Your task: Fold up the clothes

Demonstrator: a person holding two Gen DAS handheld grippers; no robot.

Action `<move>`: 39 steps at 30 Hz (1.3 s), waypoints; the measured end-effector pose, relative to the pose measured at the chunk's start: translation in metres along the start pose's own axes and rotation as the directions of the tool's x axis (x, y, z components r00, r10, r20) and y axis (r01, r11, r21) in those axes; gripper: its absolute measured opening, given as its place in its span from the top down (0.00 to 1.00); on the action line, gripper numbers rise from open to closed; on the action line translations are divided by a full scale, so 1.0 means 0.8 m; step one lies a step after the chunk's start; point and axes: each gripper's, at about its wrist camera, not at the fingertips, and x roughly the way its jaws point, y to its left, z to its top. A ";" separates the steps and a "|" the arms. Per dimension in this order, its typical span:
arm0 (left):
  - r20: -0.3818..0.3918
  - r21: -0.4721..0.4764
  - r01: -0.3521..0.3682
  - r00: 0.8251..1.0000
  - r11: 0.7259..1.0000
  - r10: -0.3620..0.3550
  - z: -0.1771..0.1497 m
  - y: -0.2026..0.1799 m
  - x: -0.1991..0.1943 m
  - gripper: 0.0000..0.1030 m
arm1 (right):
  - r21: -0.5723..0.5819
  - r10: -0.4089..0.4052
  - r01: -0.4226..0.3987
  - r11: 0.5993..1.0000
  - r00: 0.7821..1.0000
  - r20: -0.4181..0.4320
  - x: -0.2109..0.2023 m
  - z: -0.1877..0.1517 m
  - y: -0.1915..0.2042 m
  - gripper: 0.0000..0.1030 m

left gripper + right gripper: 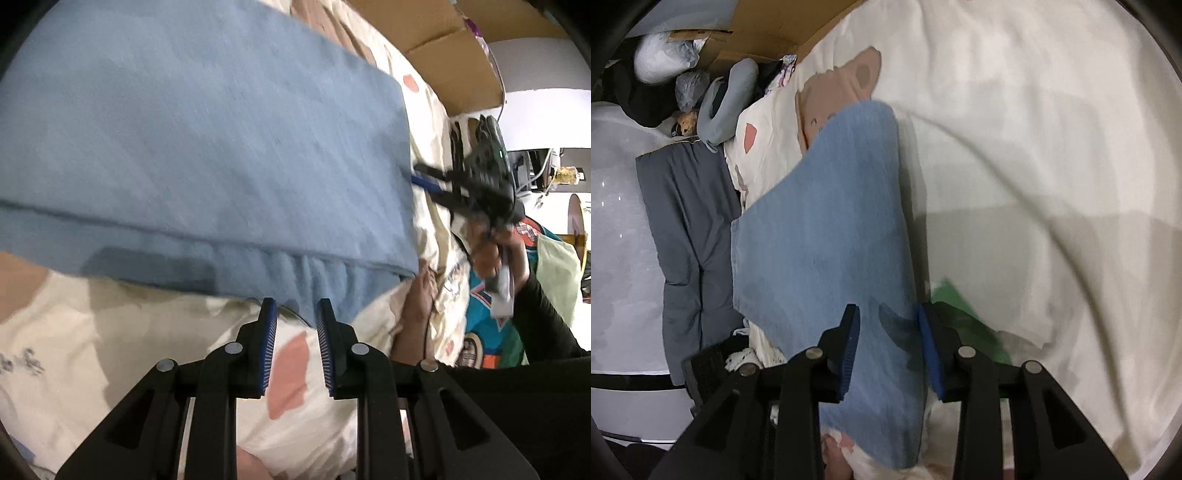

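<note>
In the left wrist view, the blue garment (pixel 207 155) filled the upper left and middle of the frame, lying folded on the patterned bed cover (pixel 74 332). Its ribbed hem ran across just above the left gripper (pixel 294 328). That gripper's jaws stood a little apart with nothing between them, the hem just beyond their tips. If they closed from there, I judged they could catch the bed cover along with the hem and drag both.

At the right edge of that frame, the right gripper (pixel 436 181) met the garment's side edge, held in a hand (pixel 491 251) with a dark sleeve; it was blurred.

In the right wrist view, the garment (pixel 827 229) ran from the upper middle down between the right gripper's (pixel 889 332) jaws. They were spread, the pads not pressing, with cloth lying between them. The risk I saw was the loose fold slumping or opening, since nothing pinned it. A green cloth (pixel 964 317) lay just right of the jaws and could get snagged on a careless grab.
</note>
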 end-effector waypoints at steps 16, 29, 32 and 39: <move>0.120 -0.001 -0.109 0.987 0.994 0.108 0.040 0.003 0.008 0.79 | 0.064 0.032 -0.028 0.998 0.997 -0.070 0.012 -0.066 -0.024 0.69; 0.155 -0.047 -0.178 0.971 0.983 0.184 0.057 0.030 0.004 0.79 | 0.077 0.150 -0.144 0.987 0.986 -0.072 0.014 -0.082 -0.007 0.68; 0.152 -0.043 -0.183 0.970 0.982 0.188 0.058 0.030 0.006 0.79 | 0.089 0.164 -0.158 0.983 0.984 -0.065 0.018 -0.081 -0.009 0.66; 0.142 -0.038 -0.202 0.968 0.979 0.205 0.058 0.029 0.011 0.79 | 0.139 0.185 -0.180 0.974 0.982 -0.026 0.042 -0.069 -0.017 0.66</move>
